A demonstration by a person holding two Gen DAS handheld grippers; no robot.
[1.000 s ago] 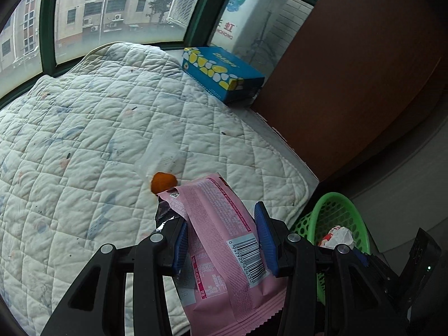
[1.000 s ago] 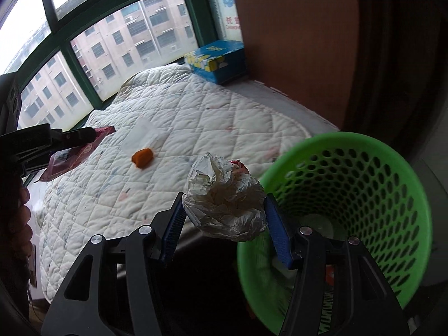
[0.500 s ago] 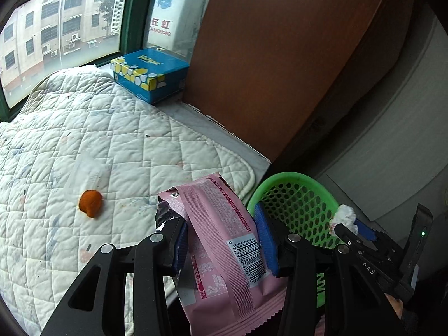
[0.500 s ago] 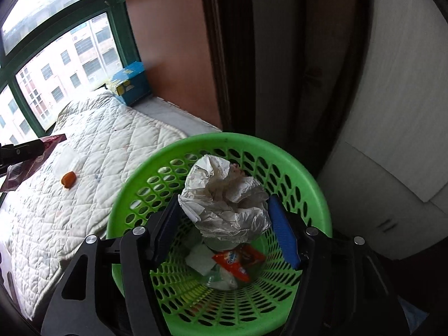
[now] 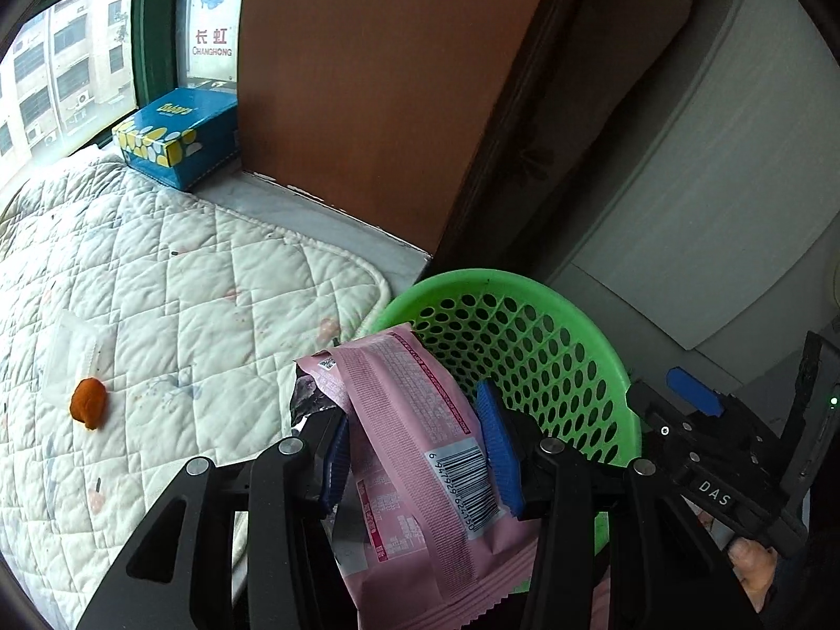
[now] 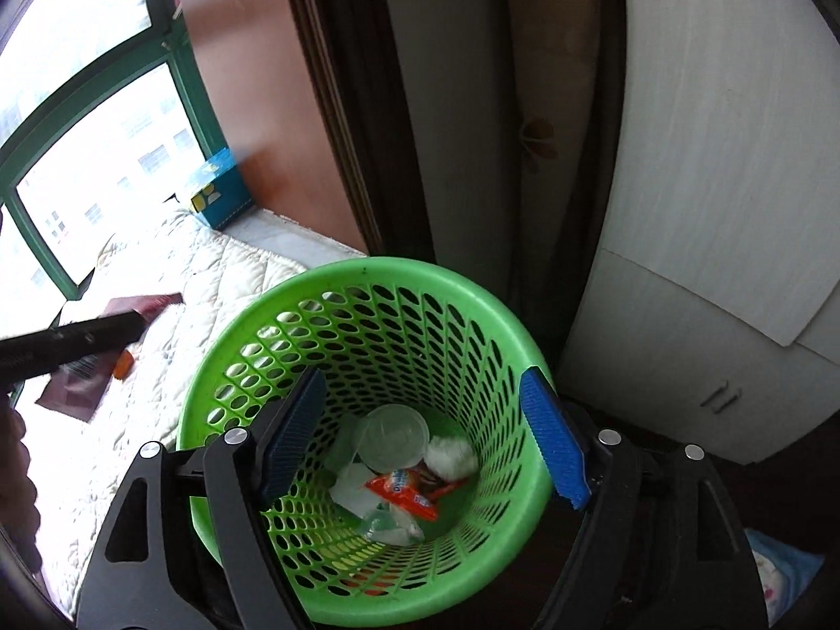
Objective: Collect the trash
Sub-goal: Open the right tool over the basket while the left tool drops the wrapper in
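**Pink wrapper held at the bin's rim, right tongs empty above it**

We see a white quilted mattress pad point(image 5: 173, 283) lying along the window ledge, its rounded corner just beside the round green perforated plastic waste basket point(image 6: 472, 315). At the pad's far edge, against the brown wooden panel, stands a blue cardboard tissue box with yellow and white spots point(image 5: 173, 142). Inside the basket, on its bottom, lie a clear round plastic lid point(image 6: 391, 436), a crumpled white paper wad point(image 6: 451, 459) and an orange-red snack packet point(image 6: 401, 491), all touching one another.

Our left gripper point(image 5: 420, 451) is clamped narrow on a pink foil snack wrapper with a barcode point(image 5: 415, 436), whose top reaches over the basket's near rim. Our right gripper point(image 6: 420, 446) hangs above the basket's mouth; its jaws have just been opening and stand wide with nothing between them.

A small orange lump point(image 5: 88, 401) lies on the pad near its left edge, well apart from the basket, just beside a clear plastic sachet point(image 5: 68, 352).
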